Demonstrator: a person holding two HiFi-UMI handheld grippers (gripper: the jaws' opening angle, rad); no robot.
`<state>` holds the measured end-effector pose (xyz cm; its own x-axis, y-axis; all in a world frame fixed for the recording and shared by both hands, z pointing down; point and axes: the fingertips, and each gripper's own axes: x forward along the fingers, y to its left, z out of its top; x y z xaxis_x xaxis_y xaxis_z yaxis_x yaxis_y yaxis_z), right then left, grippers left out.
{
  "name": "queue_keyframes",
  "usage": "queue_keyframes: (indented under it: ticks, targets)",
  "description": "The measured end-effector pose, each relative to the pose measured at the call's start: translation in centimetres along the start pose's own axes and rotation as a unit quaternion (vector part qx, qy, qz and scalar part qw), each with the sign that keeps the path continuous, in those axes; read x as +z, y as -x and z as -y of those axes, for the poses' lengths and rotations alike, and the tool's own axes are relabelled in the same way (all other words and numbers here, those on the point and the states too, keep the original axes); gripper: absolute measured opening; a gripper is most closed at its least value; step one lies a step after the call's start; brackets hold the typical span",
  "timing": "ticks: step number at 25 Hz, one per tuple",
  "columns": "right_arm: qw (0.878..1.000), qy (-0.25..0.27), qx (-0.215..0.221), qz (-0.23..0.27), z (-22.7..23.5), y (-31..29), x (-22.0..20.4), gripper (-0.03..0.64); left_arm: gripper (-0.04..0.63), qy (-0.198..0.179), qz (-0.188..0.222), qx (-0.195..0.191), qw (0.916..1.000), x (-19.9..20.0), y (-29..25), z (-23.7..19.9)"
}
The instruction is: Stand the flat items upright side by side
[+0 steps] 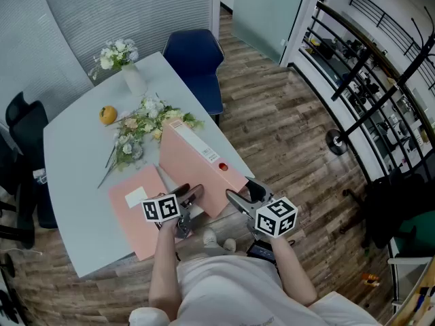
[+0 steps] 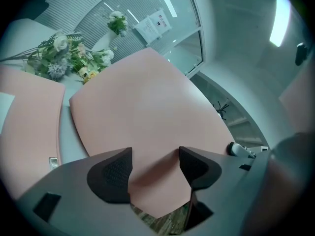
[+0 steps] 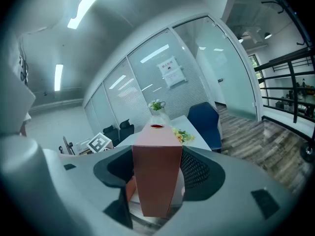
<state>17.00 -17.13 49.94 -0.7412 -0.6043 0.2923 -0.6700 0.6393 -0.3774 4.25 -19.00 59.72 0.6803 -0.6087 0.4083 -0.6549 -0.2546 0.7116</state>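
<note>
A thick pink binder (image 1: 197,161) stands tilted on its edge on the white table (image 1: 75,155), spine up, reaching to the table's near right edge. My right gripper (image 1: 245,192) is shut across the binder's near spine end (image 3: 156,191), which fills the gap between its pads. My left gripper (image 1: 192,192) sits at the binder's lower near corner. Its jaws stand apart, with the broad pink cover (image 2: 142,102) right in front of them and nothing pinched. A second pink folder (image 1: 132,212) lies flat on the table just left of the left gripper and also shows in the left gripper view (image 2: 27,122).
Loose flowers (image 1: 146,124) lie behind the binder, with an orange (image 1: 107,115) and a vase of white flowers (image 1: 122,60) further back. A blue chair (image 1: 197,60) stands at the far end and a black chair (image 1: 20,114) at the left. Wooden floor lies right of the table.
</note>
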Motion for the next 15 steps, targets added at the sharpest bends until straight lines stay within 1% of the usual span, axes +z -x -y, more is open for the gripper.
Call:
queue_keyframes:
  ticks: [5,9,12,15]
  targets:
    - [1.0,0.007,0.0,-0.001,0.0,-0.1,0.1,0.301,0.287,0.016,0.008,-0.013,0.9997,0.2,0.2,0.1]
    - [1.0,0.013,-0.002,-0.002,0.0,-0.1,0.1,0.302,0.288,0.043,0.024,-0.04,0.998,0.5,0.5,0.7]
    - [1.0,0.021,-0.003,-0.003,0.0,-0.2,0.2,0.302,0.288,0.043,0.026,-0.055,0.9972,0.8,0.5,1.5]
    - [0.999,0.042,-0.003,-0.001,-0.4,-0.2,0.4,0.302,0.288,0.038,0.022,-0.058,0.9973,0.8,0.5,2.1]
